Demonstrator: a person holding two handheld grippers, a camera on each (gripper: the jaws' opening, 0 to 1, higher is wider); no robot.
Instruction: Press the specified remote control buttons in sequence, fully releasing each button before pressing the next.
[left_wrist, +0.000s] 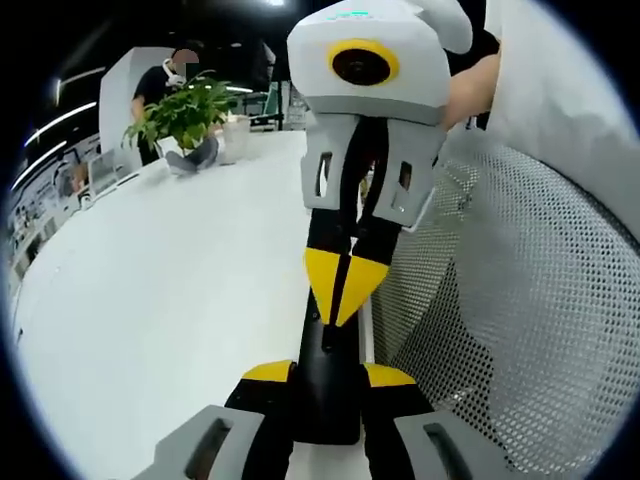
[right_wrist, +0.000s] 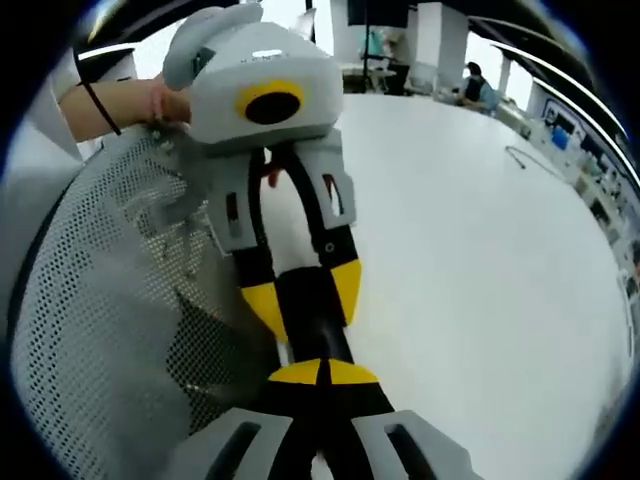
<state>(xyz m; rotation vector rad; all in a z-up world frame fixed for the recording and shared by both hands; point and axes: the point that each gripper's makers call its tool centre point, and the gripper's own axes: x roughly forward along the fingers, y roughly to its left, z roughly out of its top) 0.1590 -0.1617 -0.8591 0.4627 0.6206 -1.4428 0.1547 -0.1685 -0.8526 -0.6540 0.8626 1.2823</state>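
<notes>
A black remote control (left_wrist: 326, 395) lies lengthwise between the yellow-tipped jaws of my left gripper (left_wrist: 328, 375), which is shut on its sides just above the white table. My right gripper (left_wrist: 340, 288) comes in from the top of the left gripper view, its yellow tips closed together into a point that rests on the remote's upper face. In the right gripper view the same closed tips of my right gripper (right_wrist: 322, 373) sit on the remote (right_wrist: 318, 325), and the left gripper (right_wrist: 305, 295) clamps it from the far side. The buttons are hidden.
A grey mesh chair back (left_wrist: 520, 300) (right_wrist: 100, 330) stands close beside both grippers. The white table (left_wrist: 170, 290) (right_wrist: 470, 260) stretches away; a potted plant (left_wrist: 185, 110) and a thin cable (right_wrist: 530, 160) lie far off. People stand in the background.
</notes>
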